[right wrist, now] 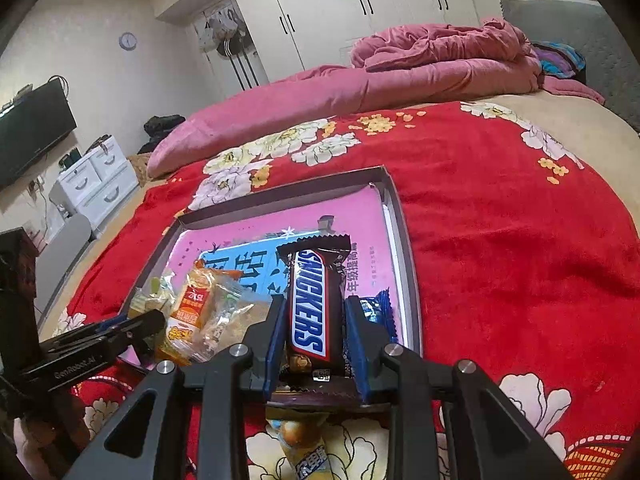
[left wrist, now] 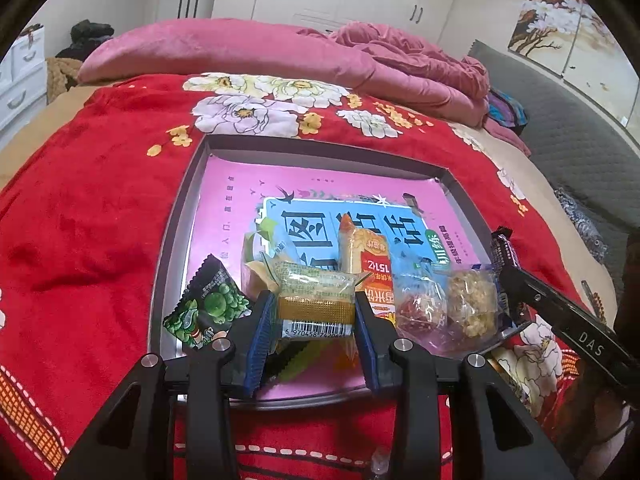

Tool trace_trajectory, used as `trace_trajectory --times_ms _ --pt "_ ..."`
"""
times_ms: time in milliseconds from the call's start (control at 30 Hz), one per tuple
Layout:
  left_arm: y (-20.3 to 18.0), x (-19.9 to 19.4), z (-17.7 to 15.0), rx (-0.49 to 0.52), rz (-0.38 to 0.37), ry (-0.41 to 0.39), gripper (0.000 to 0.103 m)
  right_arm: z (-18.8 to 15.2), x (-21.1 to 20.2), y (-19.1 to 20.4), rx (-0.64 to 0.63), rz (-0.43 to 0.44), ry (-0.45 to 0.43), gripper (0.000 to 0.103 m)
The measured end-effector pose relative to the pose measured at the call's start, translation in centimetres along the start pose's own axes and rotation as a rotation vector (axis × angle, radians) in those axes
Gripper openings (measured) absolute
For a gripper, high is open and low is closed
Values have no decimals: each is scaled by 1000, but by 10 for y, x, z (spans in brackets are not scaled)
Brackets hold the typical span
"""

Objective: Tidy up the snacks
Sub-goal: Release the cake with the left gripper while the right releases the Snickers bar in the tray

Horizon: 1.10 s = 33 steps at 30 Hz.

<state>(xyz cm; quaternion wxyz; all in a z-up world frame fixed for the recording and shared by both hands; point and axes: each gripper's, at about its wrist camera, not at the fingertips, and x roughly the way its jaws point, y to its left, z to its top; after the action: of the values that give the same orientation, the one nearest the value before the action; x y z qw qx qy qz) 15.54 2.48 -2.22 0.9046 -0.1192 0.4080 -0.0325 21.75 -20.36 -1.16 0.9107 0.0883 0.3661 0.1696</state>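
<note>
Left hand-held gripper: the left hand-held gripper (left wrist: pixel 316 316) is clenched on a clear-wrapped cake snack (left wrist: pixel 316 300), blue pads pressing both short ends, barcode facing the camera; held crosswise, apparently so it can be set down flat.

Right hand-held gripper: the right hand-held gripper (right wrist: pixel 314 340) grasps a Snickers bar (right wrist: pixel 310 304) by its long sides, the bar pointing straight ahead along the fingers, label up.

Tray: a shallow box lid (left wrist: pixel 180 216) with a pink printed floor lies on the red floral blanket (left wrist: pixel 80 220) of a bed, directly ahead of and below both grippers; it looks to be the collecting place.

Snacks already in: just left of the left gripper's tips, a green pea packet (left wrist: pixel 208 308); just beyond them, an orange rice-cracker pack (left wrist: pixel 364 256); to their right, a clear bag of red and puffed sweets (left wrist: pixel 448 308). All crowd the lid's near edge.

Blue wrapper: a small blue packet (right wrist: pixel 380 308) sits just right of the right gripper's fingers, inside the lid.

Stray item: a yellow packet (right wrist: pixel 300 444) lies on the blanket under the right gripper, outside the lid.

Judged stage: both held snacks are over the near rim, likely about to be placed; the lid's far half is bare.
</note>
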Motion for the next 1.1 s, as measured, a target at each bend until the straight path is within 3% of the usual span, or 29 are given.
trace_trajectory --times_ms 233,300,367,600,1100 --pt "1 -3 1 -9 -6 -8 47 2 -4 -7 24 -5 -15 31" --pt "0 -5 2 -7 -3 -16 52 2 -6 -7 28 -7 -21 35" --pt "1 -8 2 -4 3 -26 66 2 -10 -8 29 -10 -32 41" --pt "7 -18 0 -25 -16 -40 72 0 -27 -15 65 -11 -61 52" --pt "-3 -49 -17 13 -54 -51 76 -15 -45 5 21 6 -33 54"
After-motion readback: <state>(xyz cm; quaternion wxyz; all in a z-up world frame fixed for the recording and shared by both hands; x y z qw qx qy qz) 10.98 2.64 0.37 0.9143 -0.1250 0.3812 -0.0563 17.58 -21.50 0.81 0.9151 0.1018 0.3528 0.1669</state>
